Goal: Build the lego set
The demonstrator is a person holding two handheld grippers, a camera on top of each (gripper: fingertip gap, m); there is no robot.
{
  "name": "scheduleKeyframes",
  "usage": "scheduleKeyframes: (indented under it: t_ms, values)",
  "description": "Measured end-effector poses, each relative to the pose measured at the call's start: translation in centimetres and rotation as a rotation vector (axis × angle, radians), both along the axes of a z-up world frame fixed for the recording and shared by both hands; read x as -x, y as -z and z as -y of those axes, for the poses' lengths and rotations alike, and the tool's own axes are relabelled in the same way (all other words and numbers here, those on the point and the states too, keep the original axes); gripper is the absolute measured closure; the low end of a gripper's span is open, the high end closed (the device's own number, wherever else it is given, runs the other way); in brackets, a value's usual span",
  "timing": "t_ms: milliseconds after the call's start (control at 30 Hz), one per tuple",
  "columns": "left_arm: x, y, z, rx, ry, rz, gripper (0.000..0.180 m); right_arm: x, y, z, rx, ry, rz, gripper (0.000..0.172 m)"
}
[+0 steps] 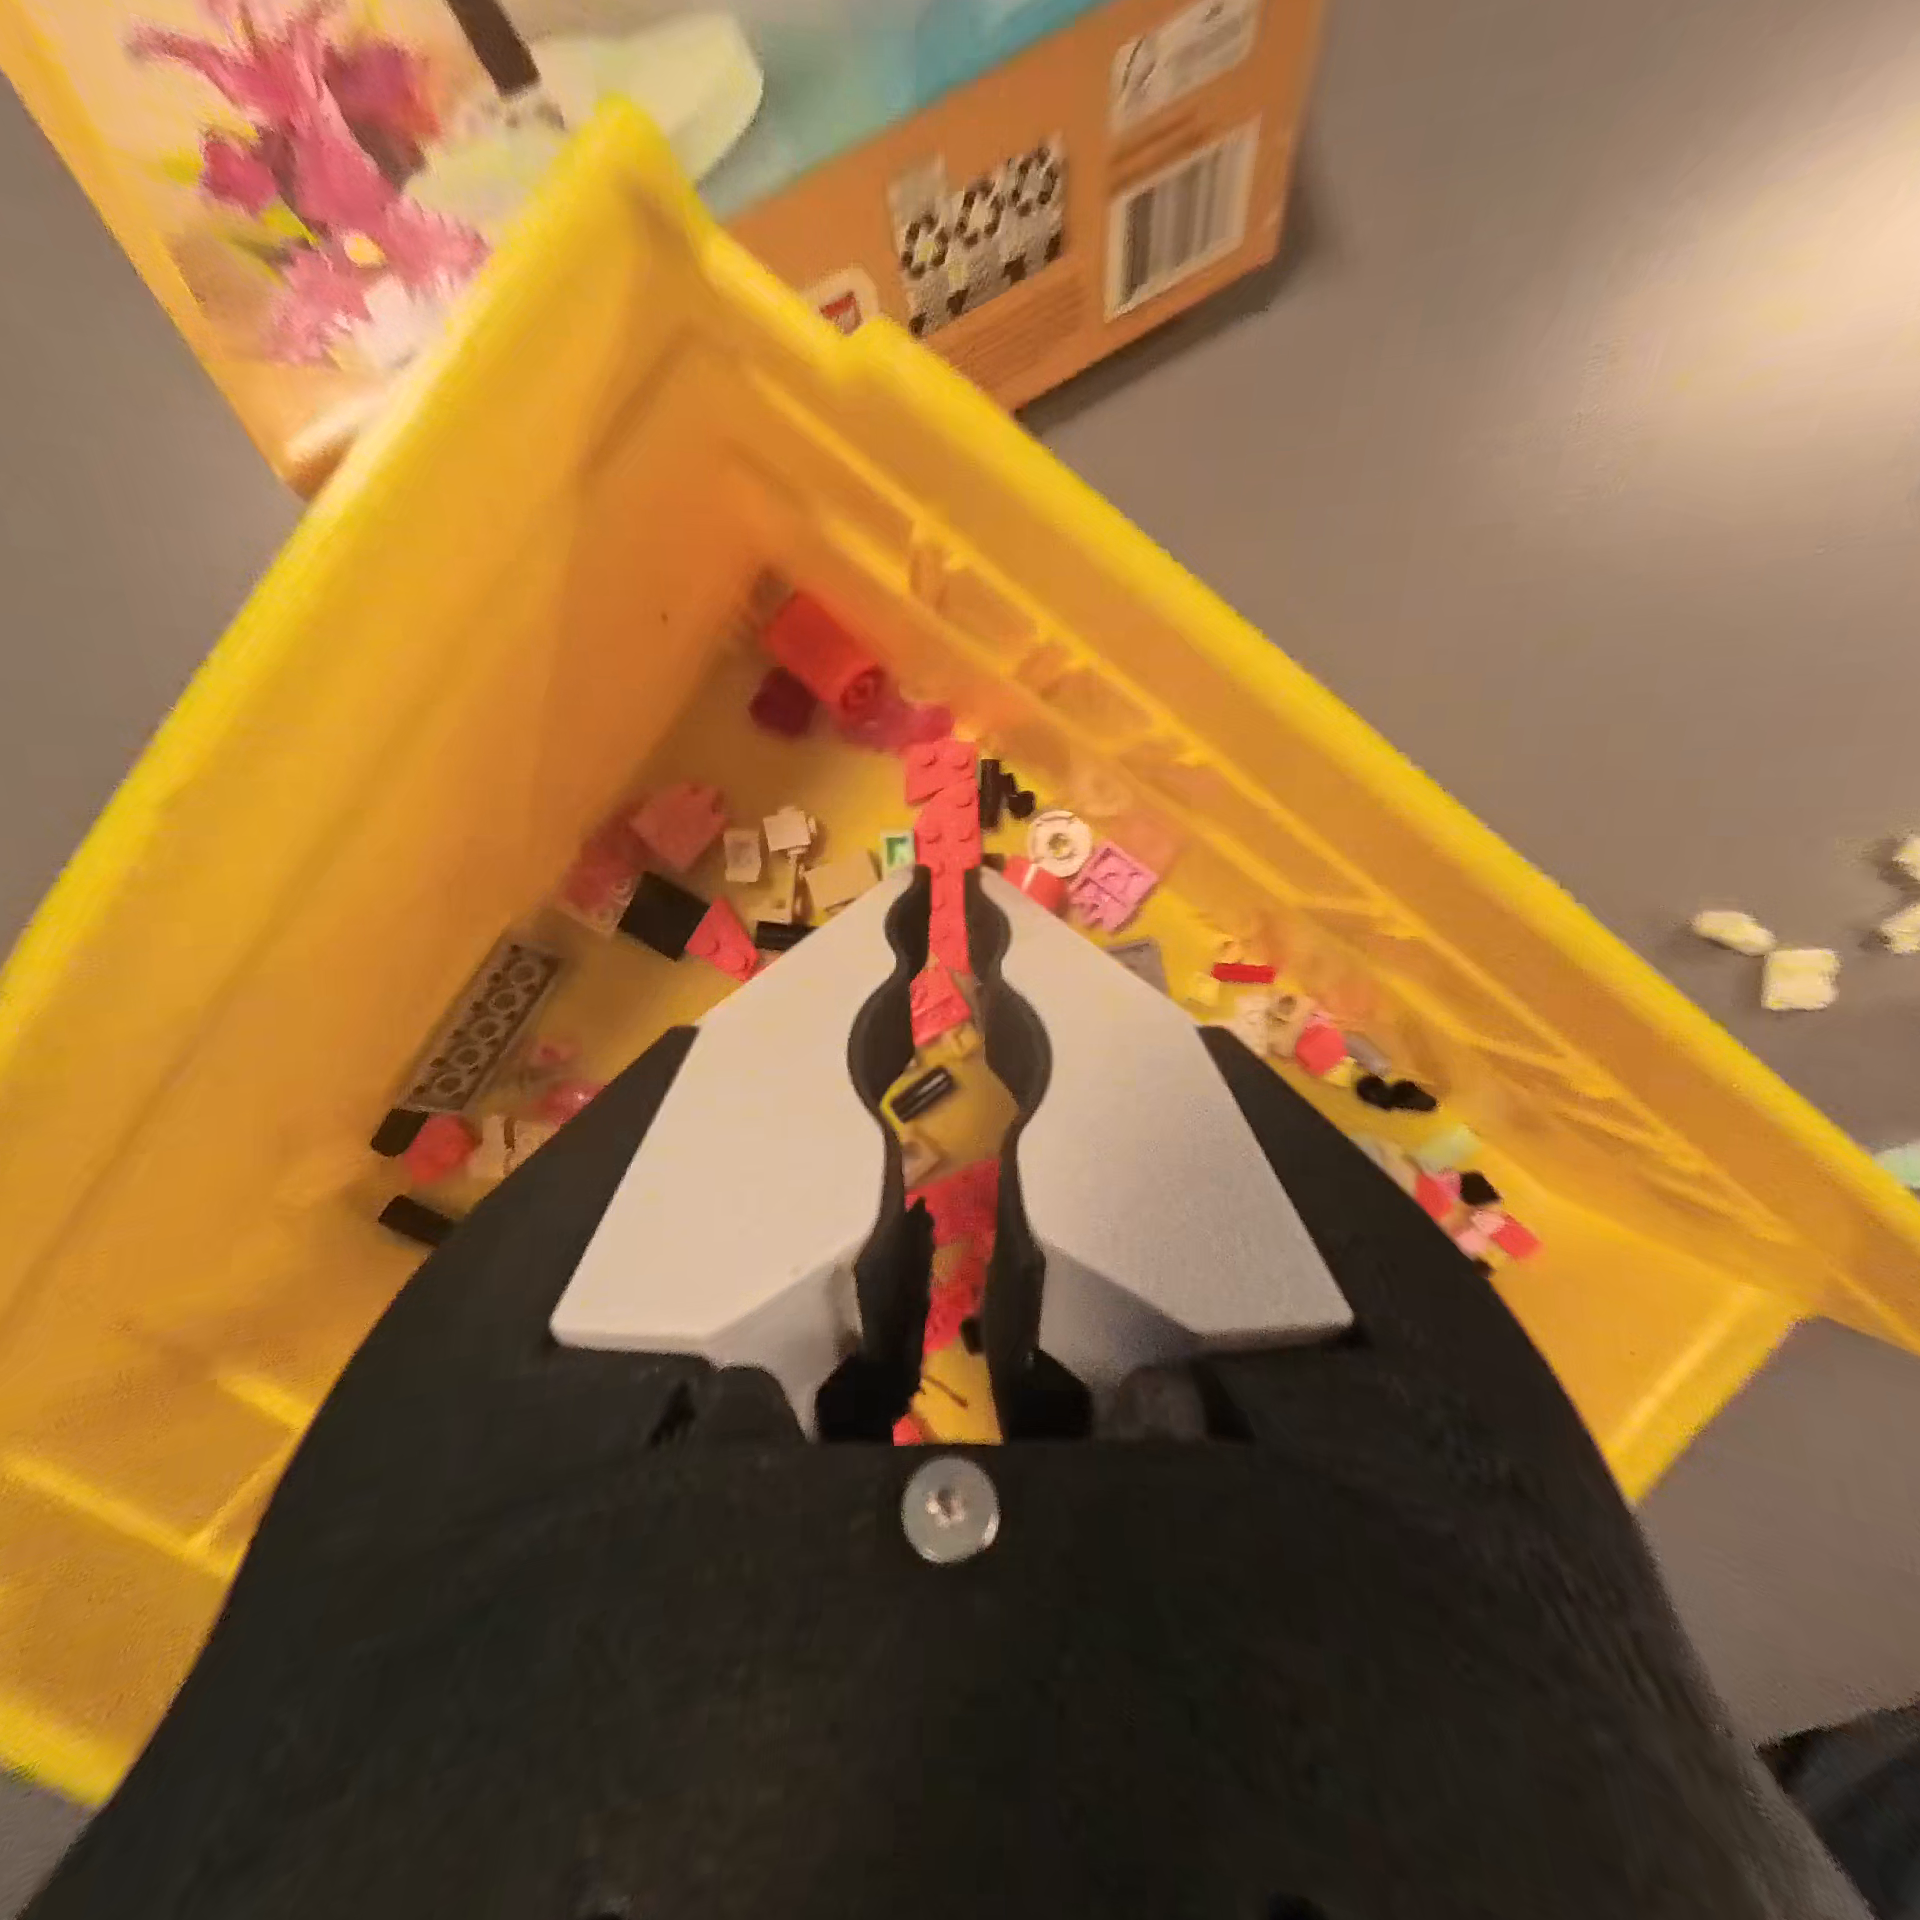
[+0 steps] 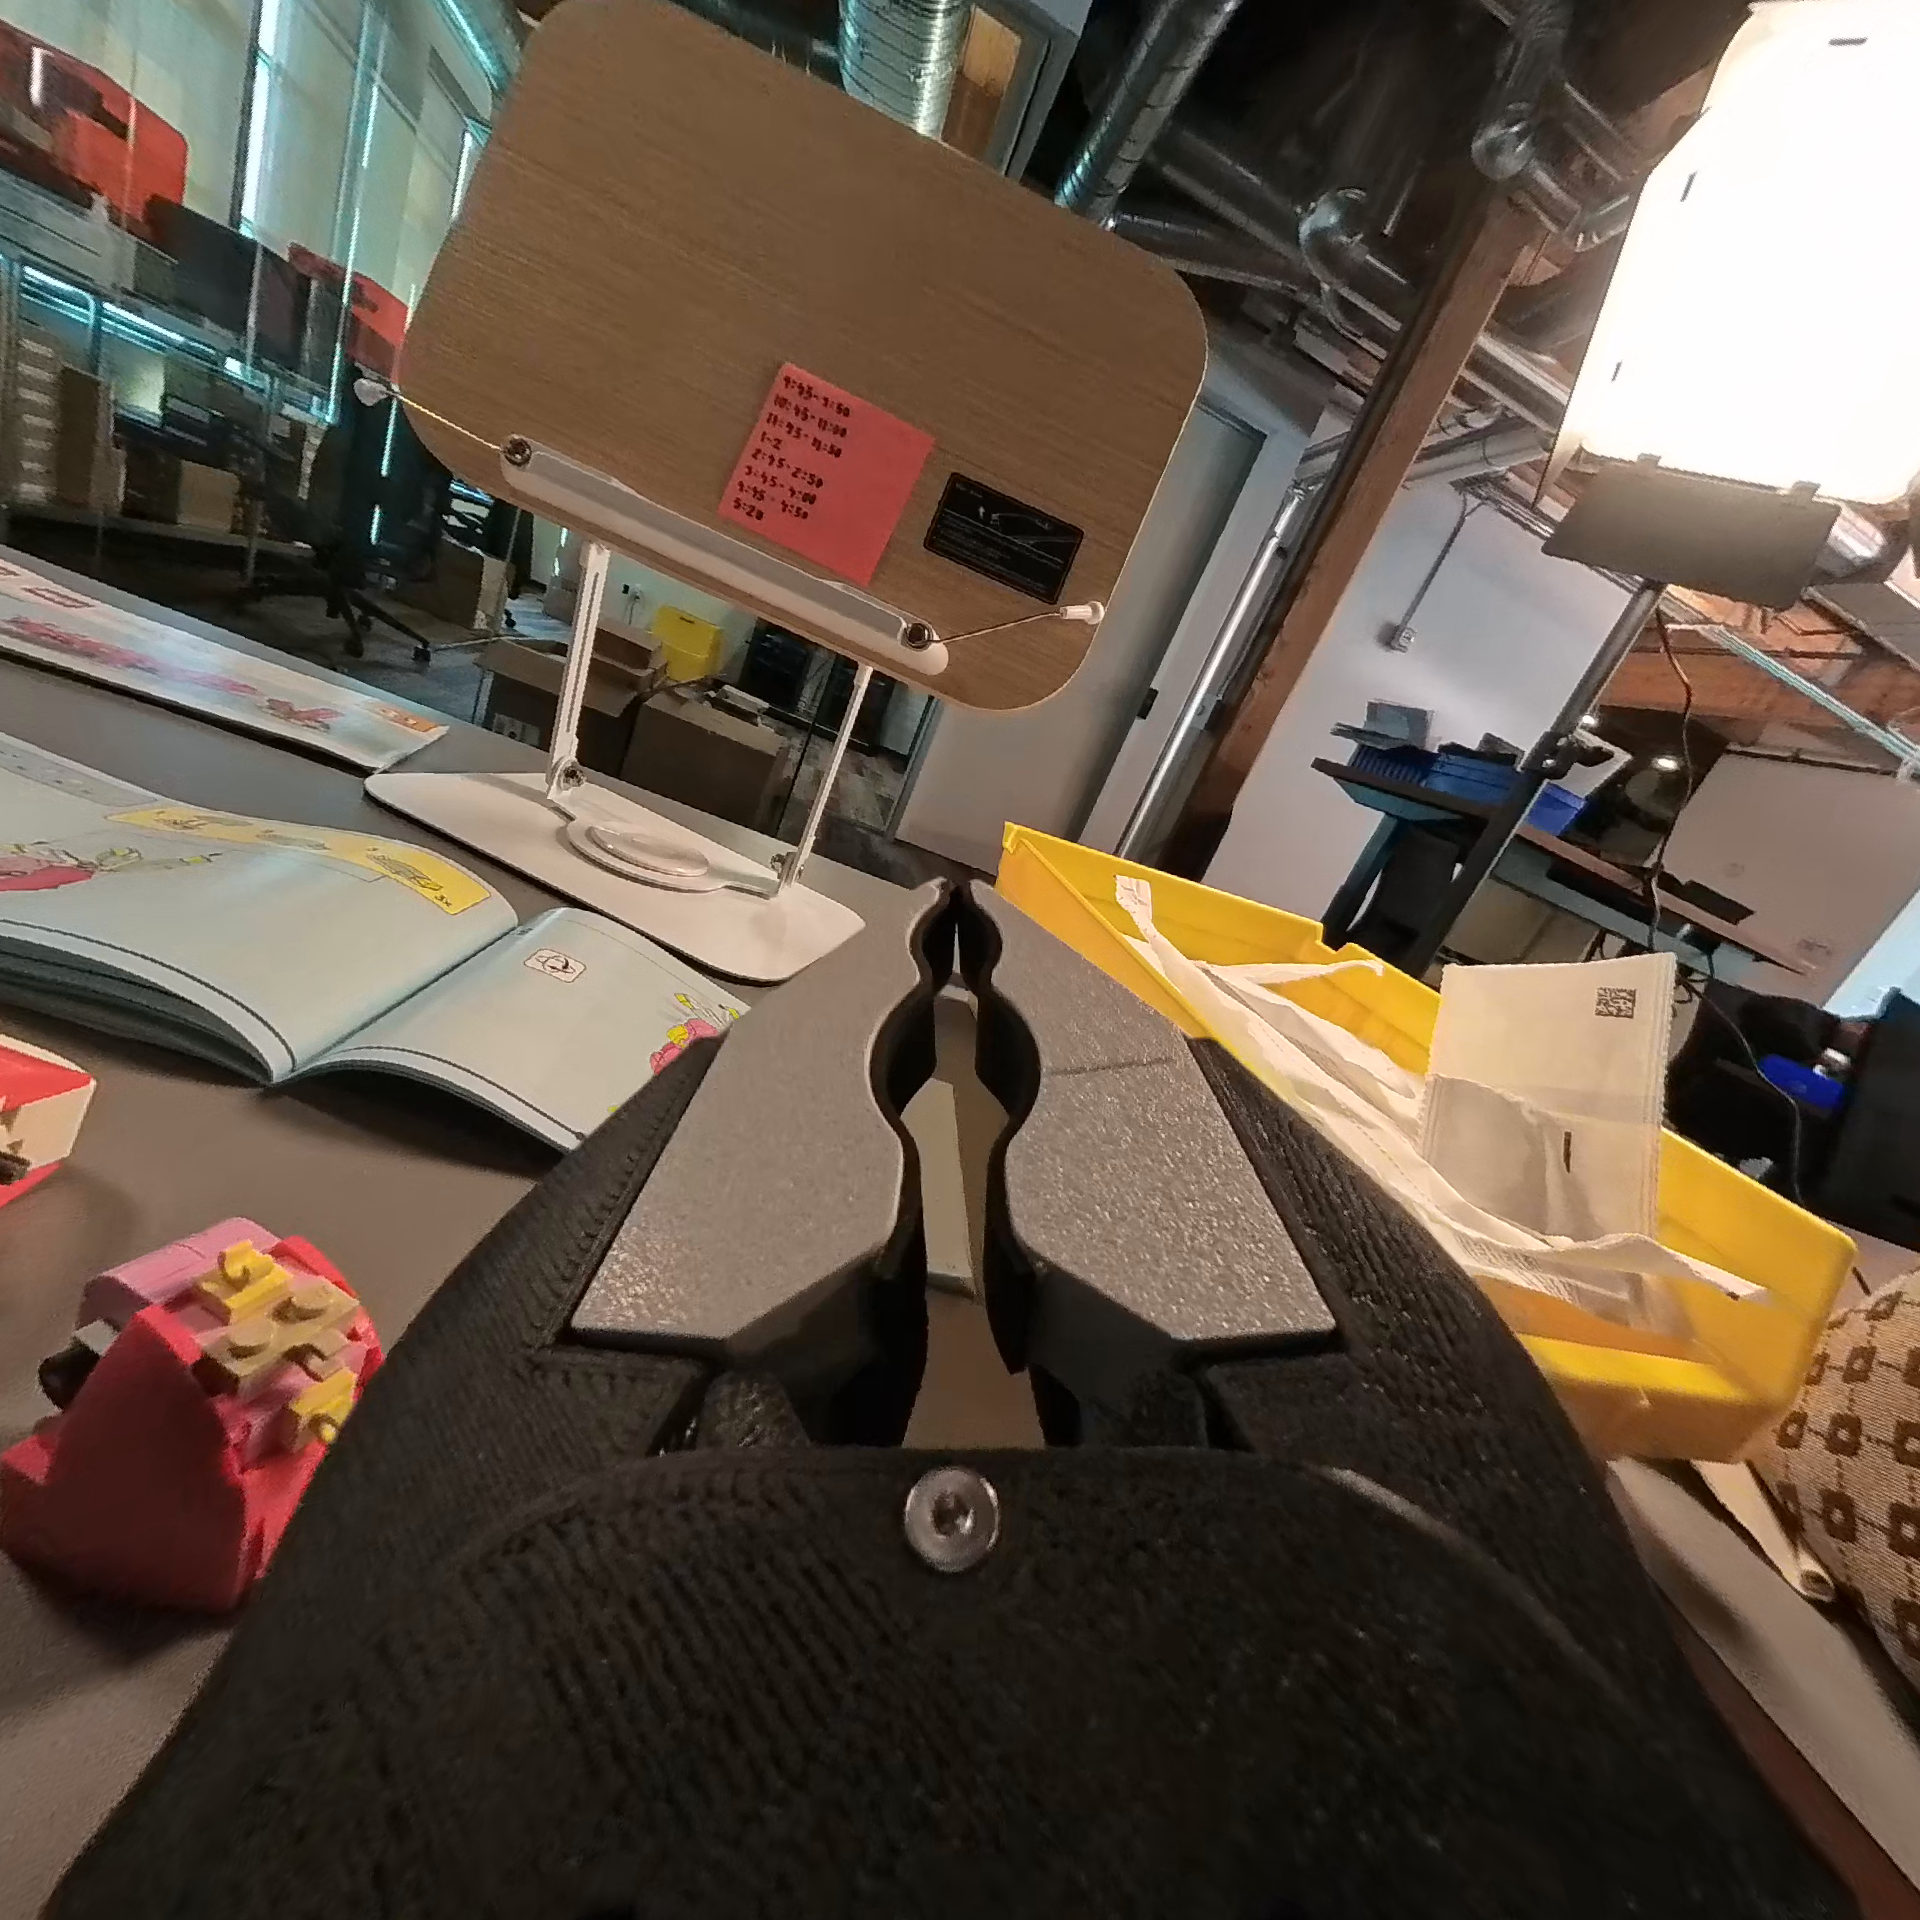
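1. Left gripper (image 1: 943,883): fingers nearly together, pinching a long coral plate (image 1: 940,831) that juts past the tips, above the floor of a yellow bin (image 1: 436,644).
2. Bin floor: scattered bricks in coral, pink, black and tan; a grey plate (image 1: 483,1023) lies at left.
3. Right gripper (image 2: 956,899): tips pressed together on nothing, low over the table (image 2: 312,1174).
4. Nearby: open booklet (image 2: 260,935), book stand (image 2: 810,343), pink brick model (image 2: 197,1403), second yellow bin (image 2: 1558,1330) holding torn paper bags (image 2: 1507,1091).

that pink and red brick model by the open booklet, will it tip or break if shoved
The pink and red brick model looks squat with a wide base, so it would probably slide rather than tip. Its small yellow and tan plates on top seem only lightly attached and might pop off.
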State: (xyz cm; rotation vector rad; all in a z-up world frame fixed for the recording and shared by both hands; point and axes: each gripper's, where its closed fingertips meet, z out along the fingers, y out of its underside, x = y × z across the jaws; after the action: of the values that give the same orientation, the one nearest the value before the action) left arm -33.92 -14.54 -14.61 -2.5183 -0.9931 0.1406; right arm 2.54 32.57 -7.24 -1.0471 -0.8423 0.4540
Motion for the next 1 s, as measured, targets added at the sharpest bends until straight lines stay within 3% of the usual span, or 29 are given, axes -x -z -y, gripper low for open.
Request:
scheduleKeyframes:
  t_ms: [333, 700, 1000]
  values:
    - [0.3, 3.6, 0.6, 0.104, -0.070, 0.112, 0.162, 0.2, 0.2, 0.0, 0.009, -0.008, 0.009, 0.172]
    - [0.5, 3.6, 1.3, 0.108, -0.090, 0.141, 0.174, 0.3, 0.2, 0.1, 0.016, -0.014, 0.012, 0.172]
    - [0.7, 3.7, 1.1, 0.092, -0.093, 0.125, 0.168, 0.4, 0.3, 0.1, 0.018, -0.017, 0.016, 0.172]
